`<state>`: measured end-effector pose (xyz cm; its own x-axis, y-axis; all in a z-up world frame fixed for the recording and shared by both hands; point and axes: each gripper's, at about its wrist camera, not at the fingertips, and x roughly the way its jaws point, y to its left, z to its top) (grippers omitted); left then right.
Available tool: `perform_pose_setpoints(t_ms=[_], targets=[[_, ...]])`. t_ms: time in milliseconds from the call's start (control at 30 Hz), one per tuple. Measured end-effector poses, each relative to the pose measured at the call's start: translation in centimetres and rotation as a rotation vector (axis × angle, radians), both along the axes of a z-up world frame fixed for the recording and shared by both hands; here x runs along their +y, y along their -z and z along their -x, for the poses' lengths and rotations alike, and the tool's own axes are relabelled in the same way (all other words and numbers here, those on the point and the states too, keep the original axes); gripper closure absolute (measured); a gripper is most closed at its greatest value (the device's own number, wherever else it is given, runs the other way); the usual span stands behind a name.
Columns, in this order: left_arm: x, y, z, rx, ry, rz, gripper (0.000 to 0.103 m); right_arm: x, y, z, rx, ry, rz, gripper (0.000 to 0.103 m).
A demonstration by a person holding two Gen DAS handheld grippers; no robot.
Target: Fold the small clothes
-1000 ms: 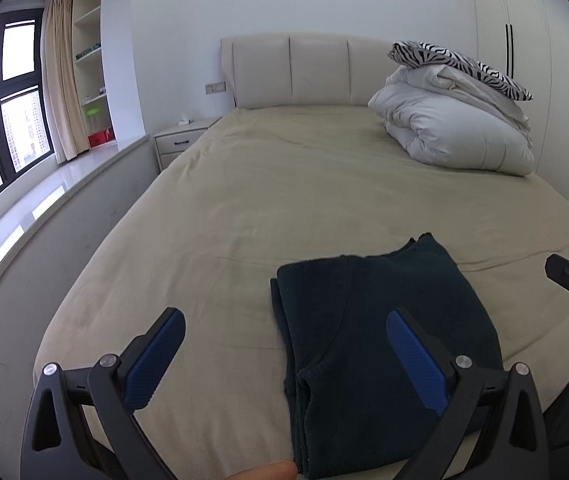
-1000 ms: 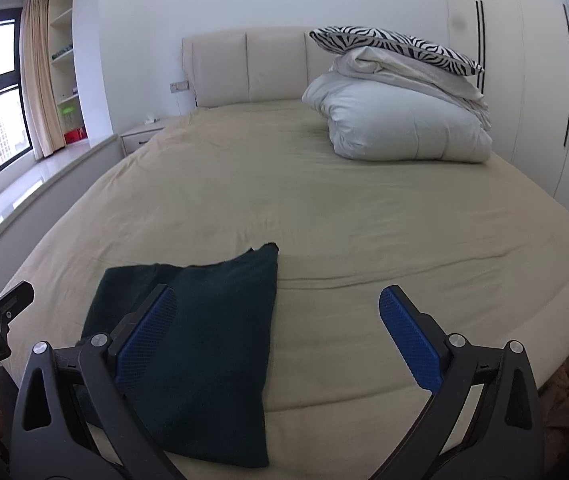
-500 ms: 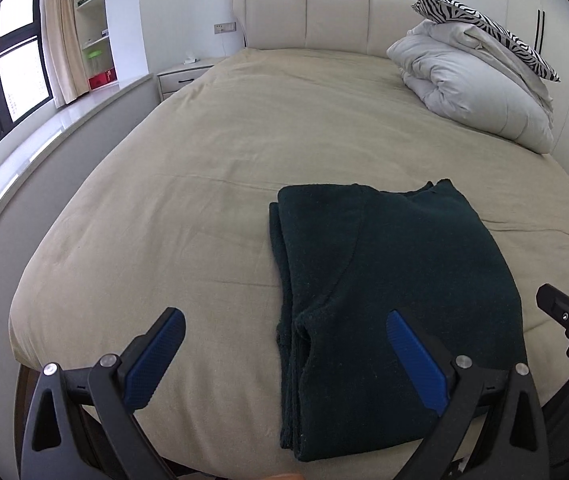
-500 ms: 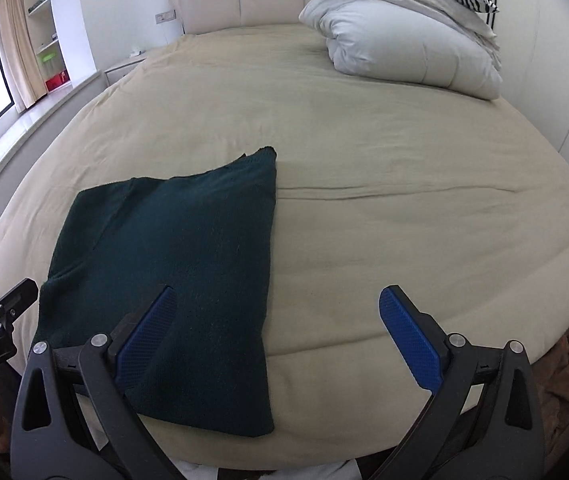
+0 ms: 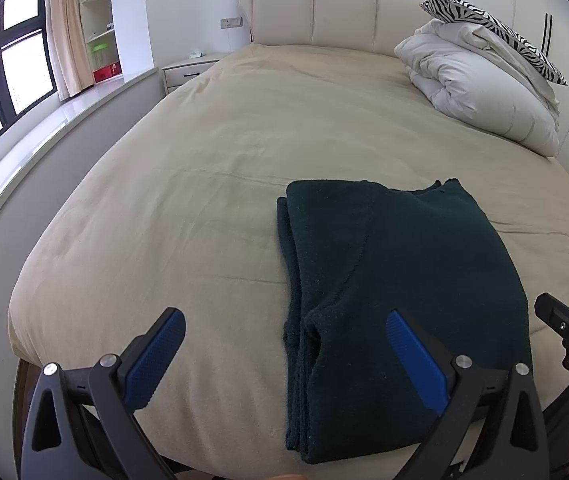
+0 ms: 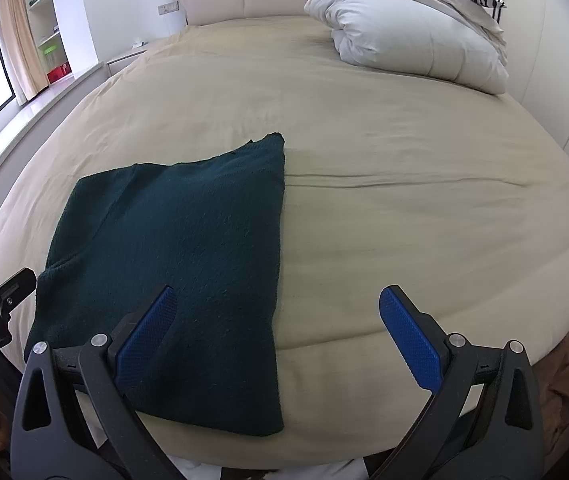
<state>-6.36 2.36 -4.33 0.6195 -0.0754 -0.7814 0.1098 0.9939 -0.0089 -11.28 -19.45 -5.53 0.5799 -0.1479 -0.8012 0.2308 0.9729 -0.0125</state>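
Left gripper [image 5: 284, 356]: jaws wide open, empty, above near bed edge. Right gripper [image 6: 278, 334]: same, wide open, empty. Dark green garment [image 5: 396, 280] flat on bed [image 5: 204, 168], near edge, part-folded, stacked layers along left side. Long axis runs near-to-far. Lies between grippers; both about equally close. Near hem cut off behind jaws. Layer count unclear. Duvet pile [image 5: 484, 92] far right.

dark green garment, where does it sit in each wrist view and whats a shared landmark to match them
Left wrist view: the dark green garment lies folded right of centre, reaching the bed's near edge, behind the left gripper's right finger.
Right wrist view: the garment lies left of centre, behind the right gripper's left finger.
Shared landmark: the white duvet piled at the far right, by the headboard.
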Motion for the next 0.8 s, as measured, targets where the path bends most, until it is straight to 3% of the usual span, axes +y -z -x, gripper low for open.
perform_pose_setpoints(t_ms=[800], targets=[[-0.01, 0.1, -0.26, 0.002, -0.004, -0.002, 0.0, 0.4, 0.75, -0.35, 0.013, -0.002, -0.015, 0.0]])
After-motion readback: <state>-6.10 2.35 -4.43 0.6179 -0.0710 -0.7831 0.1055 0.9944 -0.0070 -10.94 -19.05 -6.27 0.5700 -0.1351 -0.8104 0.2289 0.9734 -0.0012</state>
